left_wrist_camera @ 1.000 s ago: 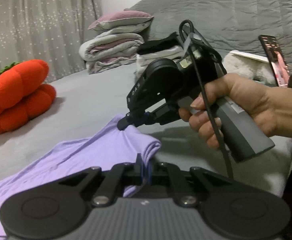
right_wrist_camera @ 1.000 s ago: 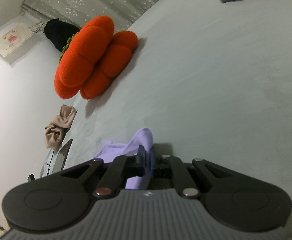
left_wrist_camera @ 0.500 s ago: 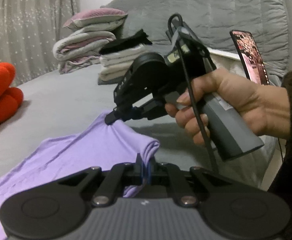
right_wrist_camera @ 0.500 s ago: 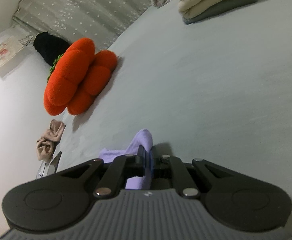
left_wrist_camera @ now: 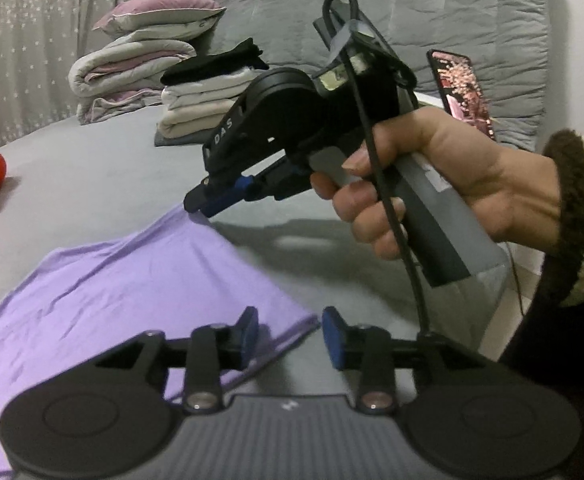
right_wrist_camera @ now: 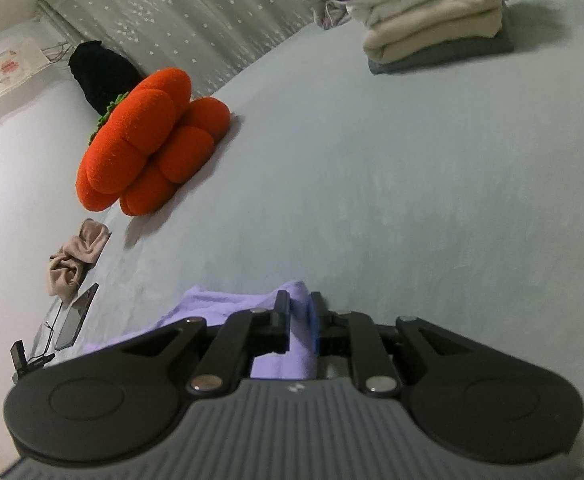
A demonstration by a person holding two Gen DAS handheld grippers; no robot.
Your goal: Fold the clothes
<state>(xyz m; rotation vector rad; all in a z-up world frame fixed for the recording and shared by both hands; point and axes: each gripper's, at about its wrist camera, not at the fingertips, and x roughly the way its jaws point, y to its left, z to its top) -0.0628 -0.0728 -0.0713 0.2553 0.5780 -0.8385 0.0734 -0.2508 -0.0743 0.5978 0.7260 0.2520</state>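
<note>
A purple garment [left_wrist_camera: 132, 288] lies spread flat on the grey bed [left_wrist_camera: 92, 176]. My left gripper [left_wrist_camera: 290, 334] is open just above the garment's near corner, and nothing sits between its blue pads [left_wrist_camera: 333, 338]. A hand [left_wrist_camera: 431, 184] holds my right gripper [left_wrist_camera: 202, 204] at the garment's far corner. In the right wrist view, the right gripper [right_wrist_camera: 299, 320] has a narrow gap between its jaws, filled by a fold of the purple garment [right_wrist_camera: 297, 304].
A stack of folded clothes [left_wrist_camera: 208, 100] and folded bedding with a pillow [left_wrist_camera: 132, 68] sit farther back. An orange plush cushion [right_wrist_camera: 148, 148] lies at the left. A phone [left_wrist_camera: 461, 88] leans on the grey headboard. A beige cloth [right_wrist_camera: 76, 260] and a tablet [right_wrist_camera: 78, 316] lie near the bed's edge.
My left gripper has opened and let go of the garment's near corner, which now lies flat. The right gripper's jaws stand slightly wider, still at the far corner.
</note>
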